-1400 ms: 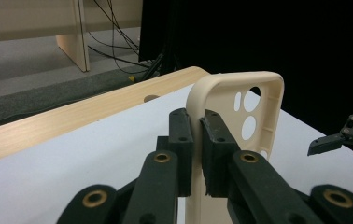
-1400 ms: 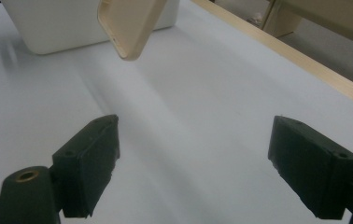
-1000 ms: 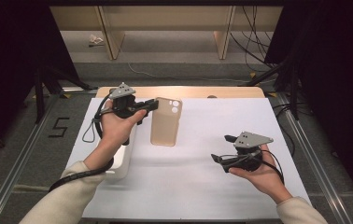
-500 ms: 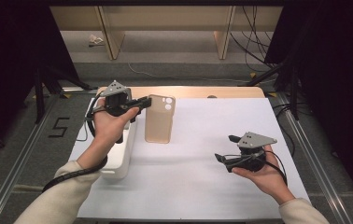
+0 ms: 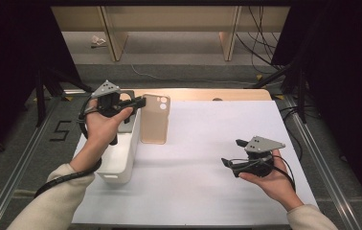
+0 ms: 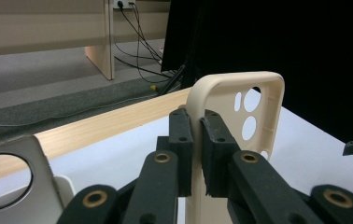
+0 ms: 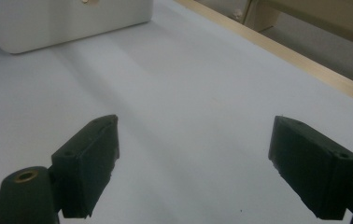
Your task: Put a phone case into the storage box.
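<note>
A beige phone case (image 5: 154, 122) with camera cutouts hangs upright above the table, right beside a white bin (image 5: 121, 153). My left gripper (image 5: 143, 101) is shut on the case's upper side edge; in the left gripper view the pads (image 6: 184, 140) pinch the rim of the case (image 6: 254, 107). The left hand is over the bin's far end. My right gripper (image 5: 231, 152) is held low over the white mat at the right, open, with nothing between its fingers. In the right gripper view that gripper (image 7: 193, 158) points across bare mat toward the bin (image 7: 72, 23).
A white mat (image 5: 208, 143) covers the table, with a wooden edge (image 5: 236, 94) along the back. Beyond it stand wooden shelf legs (image 5: 229, 40) and floor cables (image 5: 260, 52). A "5" mark (image 5: 60, 130) is on the floor at the left.
The left hand has carried the phone case leftward, from the table's middle to just beside the white bin. The right hand has stayed where it was, still open.
</note>
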`<state>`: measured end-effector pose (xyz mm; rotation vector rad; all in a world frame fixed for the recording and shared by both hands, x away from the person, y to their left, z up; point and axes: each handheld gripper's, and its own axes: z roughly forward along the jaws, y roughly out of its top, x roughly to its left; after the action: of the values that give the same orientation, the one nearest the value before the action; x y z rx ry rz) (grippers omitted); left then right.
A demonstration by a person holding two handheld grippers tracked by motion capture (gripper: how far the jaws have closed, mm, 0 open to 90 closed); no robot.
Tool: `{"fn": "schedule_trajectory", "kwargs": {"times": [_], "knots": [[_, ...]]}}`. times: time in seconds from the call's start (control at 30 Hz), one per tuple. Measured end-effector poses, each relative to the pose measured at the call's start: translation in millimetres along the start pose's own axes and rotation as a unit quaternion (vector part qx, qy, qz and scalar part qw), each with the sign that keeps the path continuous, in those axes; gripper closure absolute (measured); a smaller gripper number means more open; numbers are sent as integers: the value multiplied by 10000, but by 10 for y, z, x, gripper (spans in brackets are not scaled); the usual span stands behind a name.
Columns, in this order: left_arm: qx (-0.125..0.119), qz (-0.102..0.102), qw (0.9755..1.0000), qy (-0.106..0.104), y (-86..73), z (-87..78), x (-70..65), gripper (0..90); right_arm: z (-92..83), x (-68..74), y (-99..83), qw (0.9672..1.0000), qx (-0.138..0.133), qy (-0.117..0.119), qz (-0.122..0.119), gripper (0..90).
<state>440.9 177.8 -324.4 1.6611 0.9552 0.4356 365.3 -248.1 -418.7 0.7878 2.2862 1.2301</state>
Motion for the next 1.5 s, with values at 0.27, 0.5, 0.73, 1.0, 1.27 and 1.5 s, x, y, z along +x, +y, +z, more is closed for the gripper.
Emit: {"fn": "schedule_trajectory", "kwargs": {"times": [0.27, 0.5, 0.73, 1.0, 1.27, 1.5], "knots": [[-6, -22, 9999, 111, 13, -54, 96, 836, -4, -11, -2, 10000, -39, -13, 17, 171], [-36, -71, 9998, 187, 42, -91, 186, 836, -2, -11, -3, 10000, -25, -14, 19, 170], [-72, -83, 9996, 264, 85, -146, 276, 836, -7, -17, -3, 10000, -42, -35, 42, 170], [-94, -76, 9991, 417, 152, -208, 409, 836, -9, -23, -6, 10000, -48, -51, 50, 170], [-118, -6, 9984, 562, 211, -265, 501, 836, -4, -26, -9, 10000, -44, -46, 59, 170], [-143, -1, 9977, 656, 229, -289, 594, 836, -5, -24, -9, 10000, -52, -40, 71, 170]]}}
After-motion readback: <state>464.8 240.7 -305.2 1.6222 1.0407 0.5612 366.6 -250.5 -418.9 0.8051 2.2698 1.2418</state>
